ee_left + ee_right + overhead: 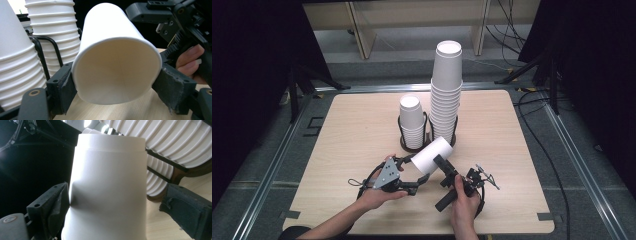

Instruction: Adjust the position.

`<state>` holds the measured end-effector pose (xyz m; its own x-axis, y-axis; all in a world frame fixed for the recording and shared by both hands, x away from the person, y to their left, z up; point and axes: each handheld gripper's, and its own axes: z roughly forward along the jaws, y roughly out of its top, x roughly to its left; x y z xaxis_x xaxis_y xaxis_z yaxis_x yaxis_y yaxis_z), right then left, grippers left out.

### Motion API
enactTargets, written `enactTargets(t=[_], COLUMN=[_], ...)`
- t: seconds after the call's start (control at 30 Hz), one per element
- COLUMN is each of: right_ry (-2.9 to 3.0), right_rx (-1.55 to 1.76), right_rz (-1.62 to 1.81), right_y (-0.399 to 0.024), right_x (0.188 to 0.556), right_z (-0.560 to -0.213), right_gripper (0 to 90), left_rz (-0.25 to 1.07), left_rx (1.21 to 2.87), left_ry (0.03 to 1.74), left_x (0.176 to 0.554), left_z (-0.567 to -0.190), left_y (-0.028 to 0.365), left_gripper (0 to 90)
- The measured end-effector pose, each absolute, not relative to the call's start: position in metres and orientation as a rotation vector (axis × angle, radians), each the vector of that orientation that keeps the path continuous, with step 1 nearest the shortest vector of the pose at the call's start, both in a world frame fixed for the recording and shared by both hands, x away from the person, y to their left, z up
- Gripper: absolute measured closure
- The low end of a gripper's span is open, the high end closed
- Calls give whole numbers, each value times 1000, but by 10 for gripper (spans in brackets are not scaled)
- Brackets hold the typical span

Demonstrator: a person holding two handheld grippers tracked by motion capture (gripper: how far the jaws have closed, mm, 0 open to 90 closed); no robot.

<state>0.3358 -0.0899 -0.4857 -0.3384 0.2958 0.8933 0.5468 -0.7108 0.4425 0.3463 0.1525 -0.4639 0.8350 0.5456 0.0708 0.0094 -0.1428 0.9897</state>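
Note:
A single white paper cup (432,154) hangs tilted over the table's near middle, mouth toward the left hand. My left gripper (418,173) is shut on it: in the left gripper view both pads press the cup's (117,75) rim from either side. My right gripper (438,161) reaches in from the right and straddles the cup's body. In the right gripper view the left pad (56,202) lies against the cup (107,195) at a slight dent. The right pad (185,210) stands off it with a gap, so these jaws are open around the cup.
Behind the held cup a black wire holder (428,126) on a dark base carries a short stack of cups (412,122) and a tall stack (447,95). The wooden table (512,150) has bare room left and right. Cables trail on the floor beyond.

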Motion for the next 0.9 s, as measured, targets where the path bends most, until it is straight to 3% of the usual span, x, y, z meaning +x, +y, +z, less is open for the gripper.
enactTargets(t=[0.9], right_ry=[-1700], right_rx=[-1533], right_rz=[-2182], right_y=[-102], right_x=[335], right_z=[-483], right_gripper=[104], left_rz=[447], left_rx=[1731], left_ry=[434], left_x=[354], left_z=[-454], left_y=[182], left_gripper=[215])
